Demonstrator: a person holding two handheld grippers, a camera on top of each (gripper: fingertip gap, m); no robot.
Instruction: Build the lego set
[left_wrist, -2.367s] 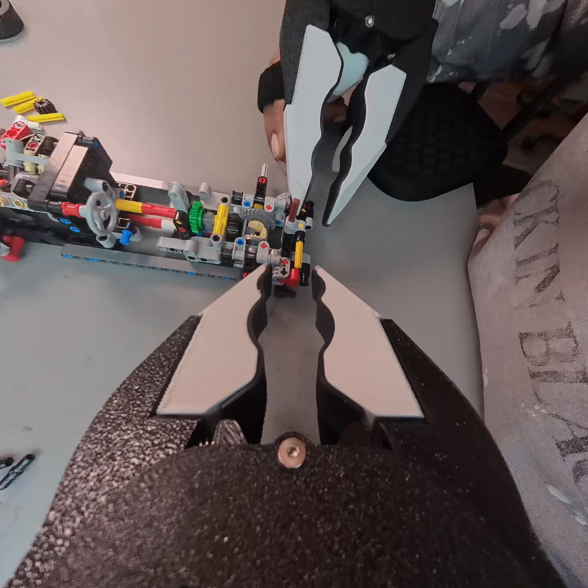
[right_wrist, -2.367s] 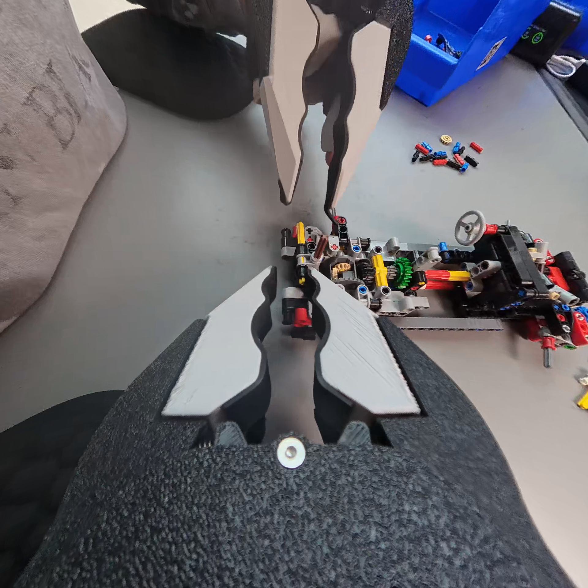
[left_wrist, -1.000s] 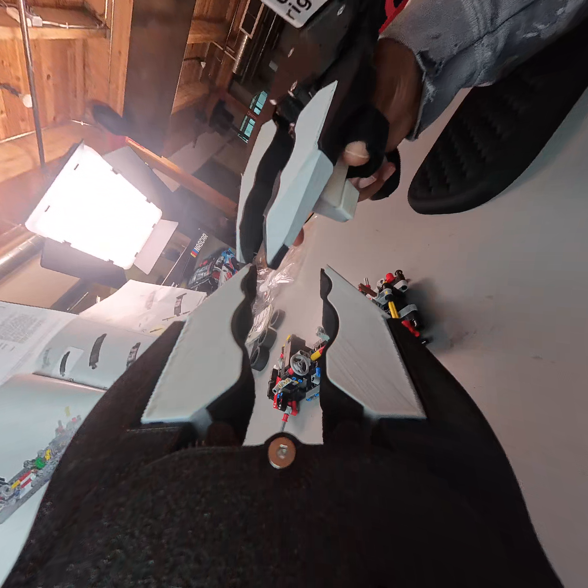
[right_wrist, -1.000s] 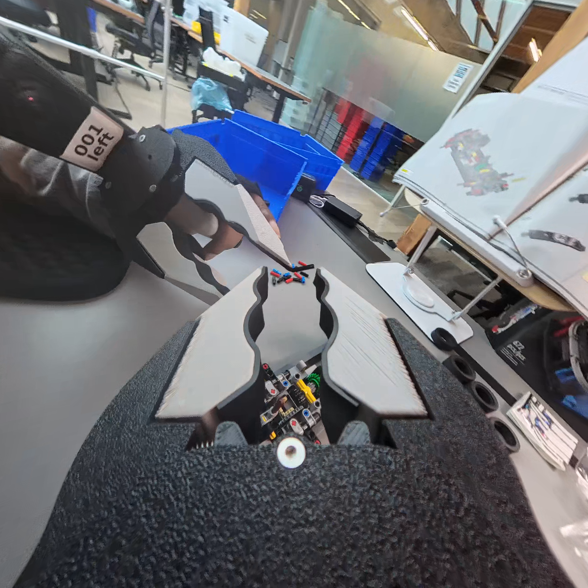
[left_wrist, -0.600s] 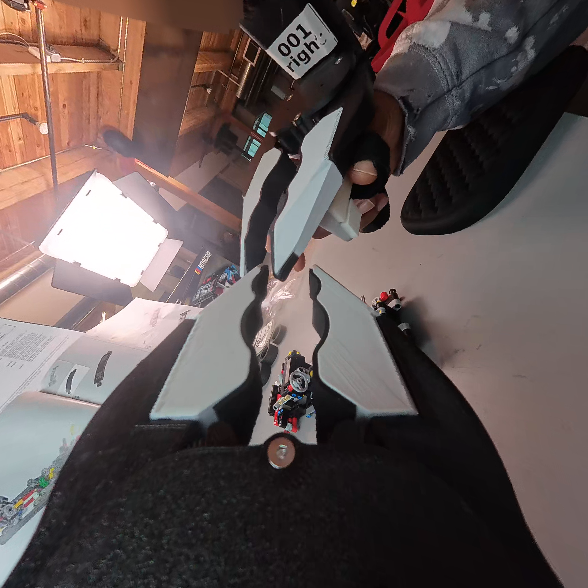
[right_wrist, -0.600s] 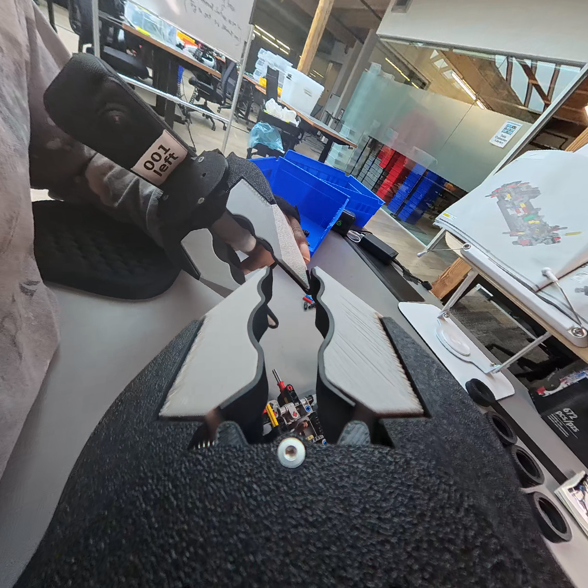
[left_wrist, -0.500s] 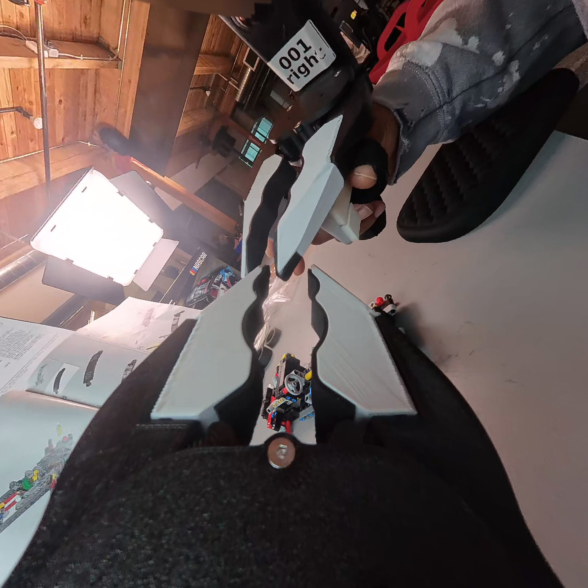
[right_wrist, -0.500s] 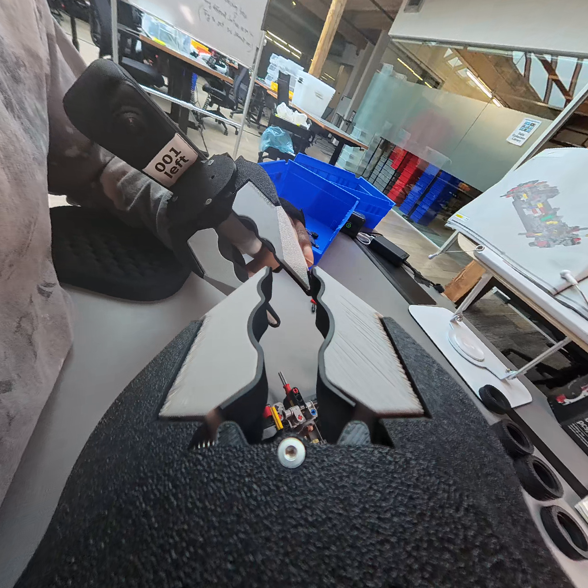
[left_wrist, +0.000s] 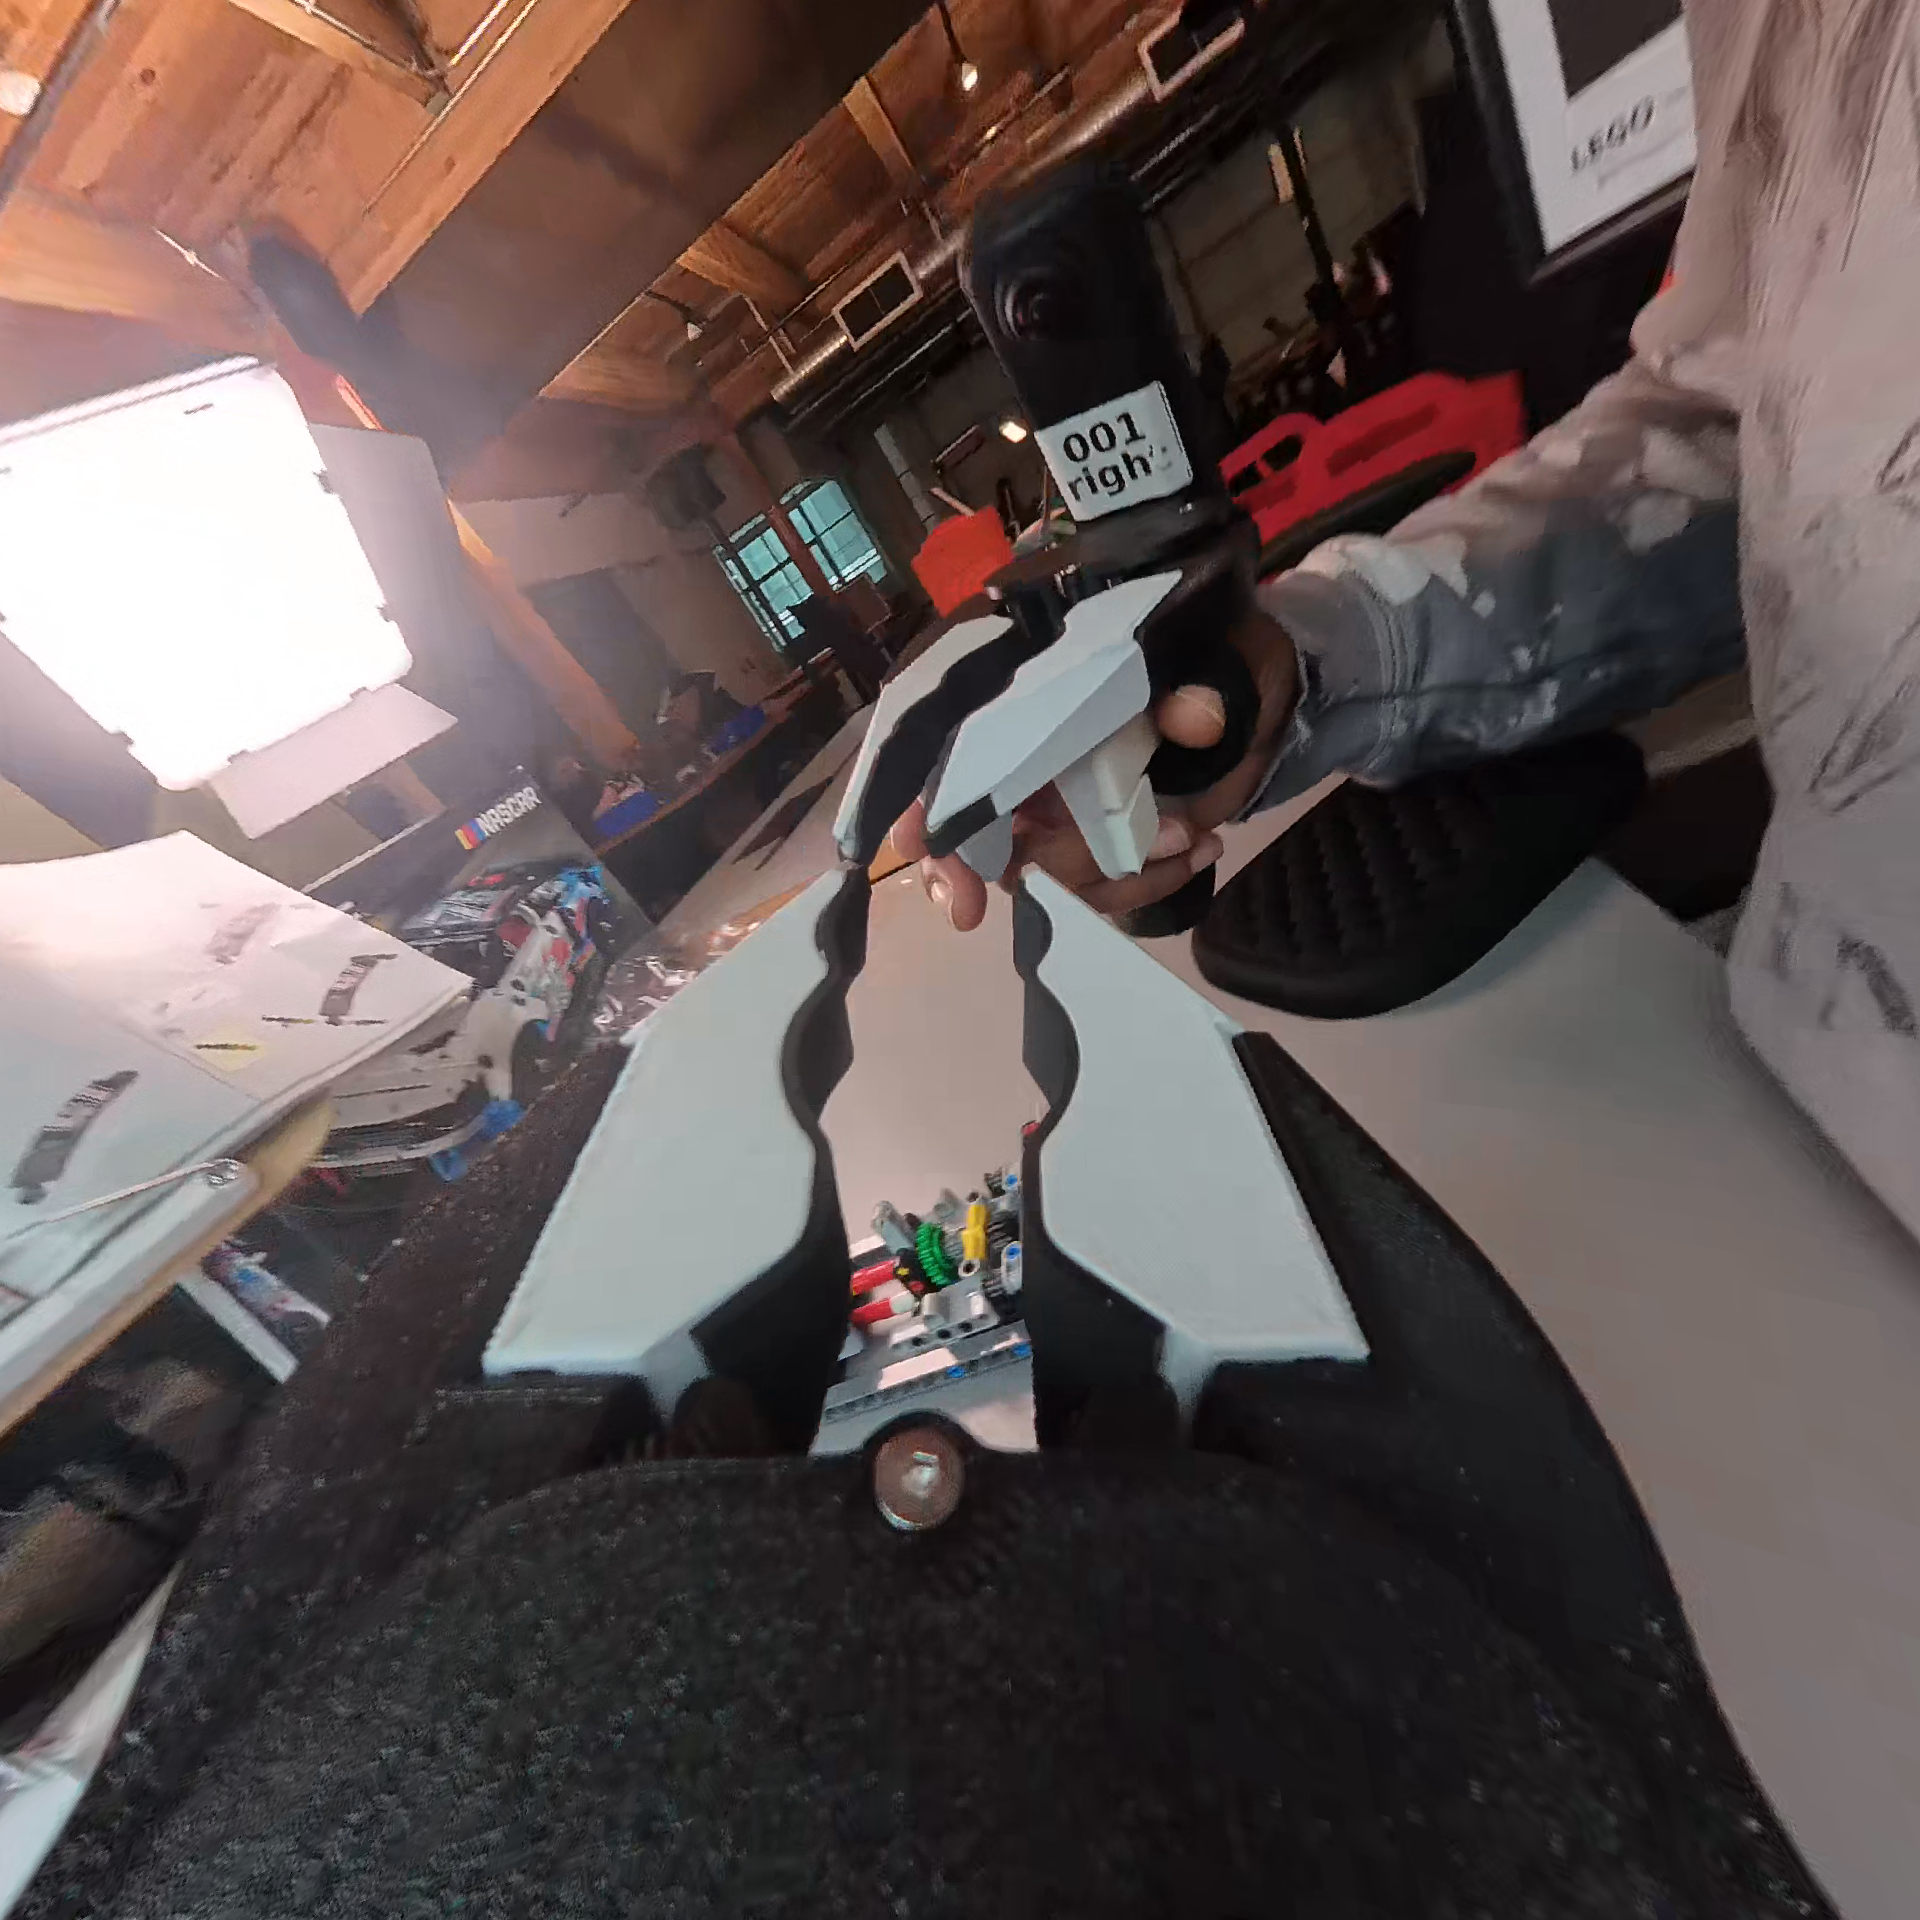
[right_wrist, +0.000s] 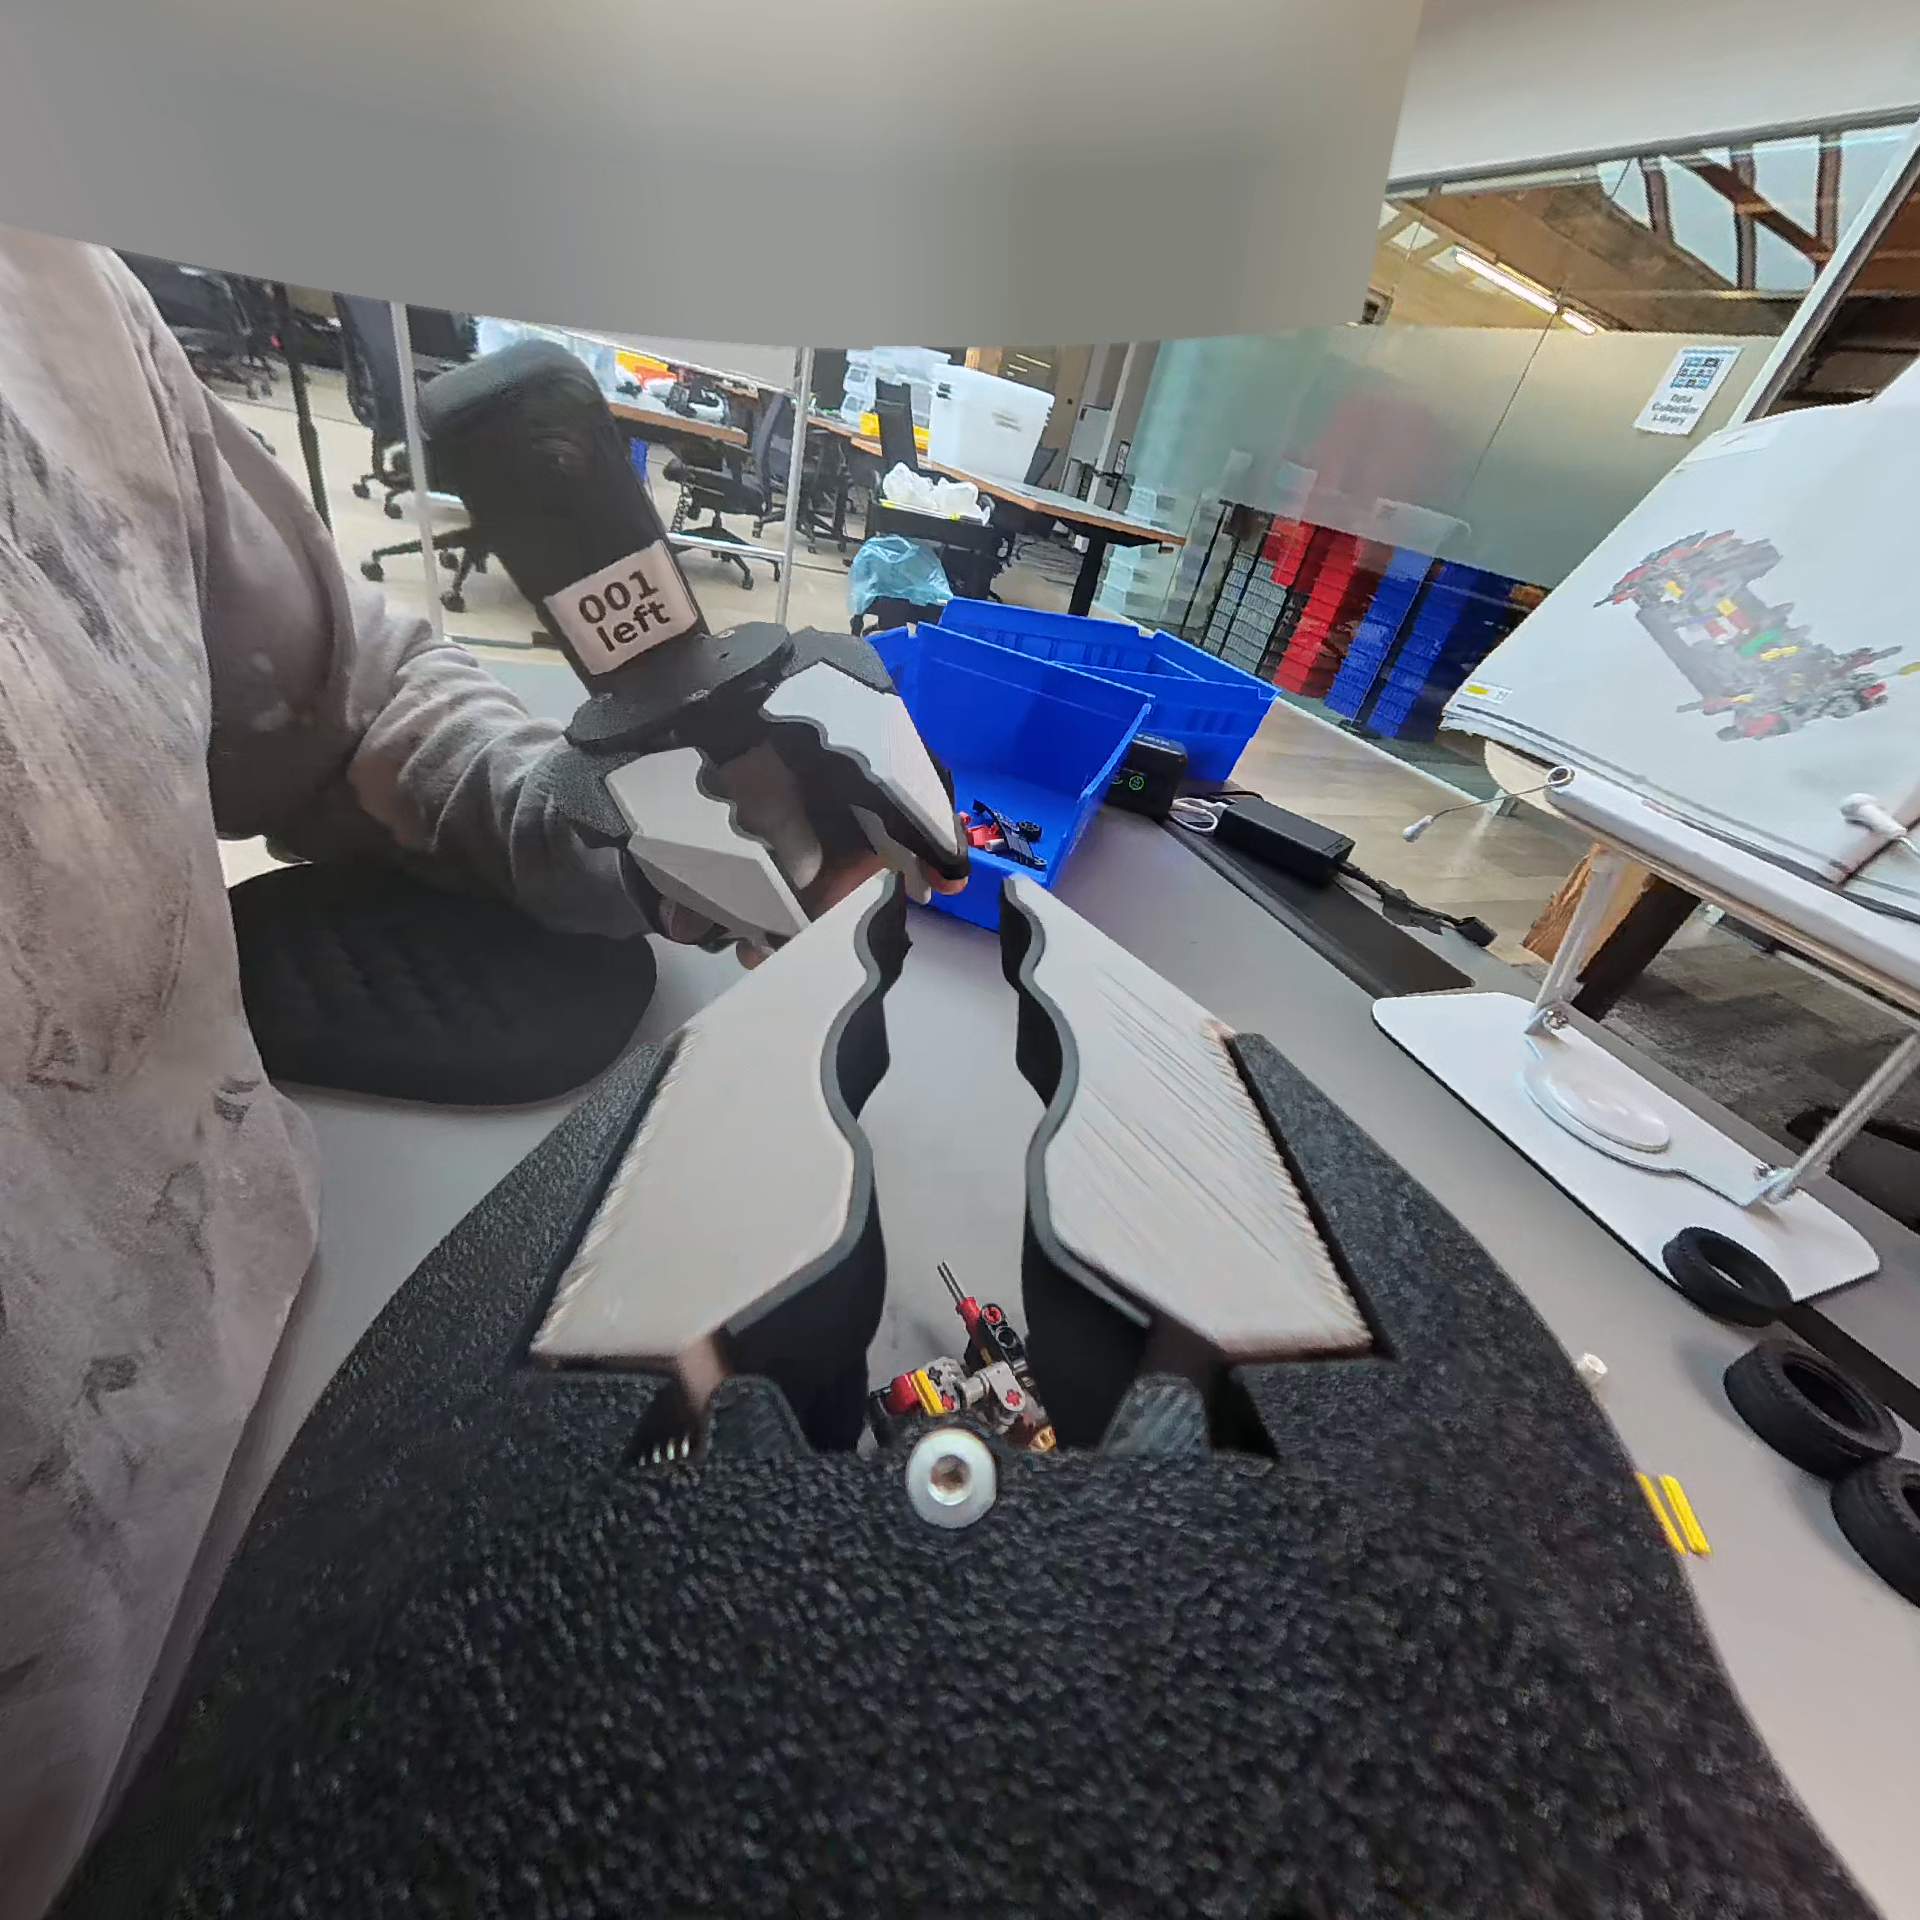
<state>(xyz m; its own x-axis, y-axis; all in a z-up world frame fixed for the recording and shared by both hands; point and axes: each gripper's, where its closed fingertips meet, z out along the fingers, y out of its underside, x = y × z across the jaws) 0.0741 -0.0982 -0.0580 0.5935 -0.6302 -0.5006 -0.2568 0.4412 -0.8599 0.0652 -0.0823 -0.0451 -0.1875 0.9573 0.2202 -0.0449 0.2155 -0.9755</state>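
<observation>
The Lego chassis (left_wrist: 935, 1268), a long grey frame with red, yellow and green parts, lies on the grey table (left_wrist: 1455, 1143), low between my left fingers. Its end also shows low in the right wrist view (right_wrist: 966, 1371). My left gripper (left_wrist: 935, 894) is open and empty, raised above the table and pointing out level. My right gripper (right_wrist: 948, 894) is open and empty, raised the same way. The two face each other tip to tip; the right gripper also shows in the left wrist view (left_wrist: 899, 847), and the left gripper in the right wrist view (right_wrist: 852, 883). A hand holds each.
Blue bins (right_wrist: 1039, 717) with small parts stand beyond the left gripper. An instruction booklet (right_wrist: 1714, 665) sits on a white stand (right_wrist: 1621, 1153) at right, with black tyres (right_wrist: 1808, 1403) and yellow pieces (right_wrist: 1673, 1512) near it. A black pad (right_wrist: 436, 987) lies by the person's body. A bright light panel (left_wrist: 187, 561) stands at far left. Left and right tips are no more than a few centimetres apart.
Both grippers have lifted off the chassis end and tilted up level, so they now face each other above the table. Both stay open and empty.
</observation>
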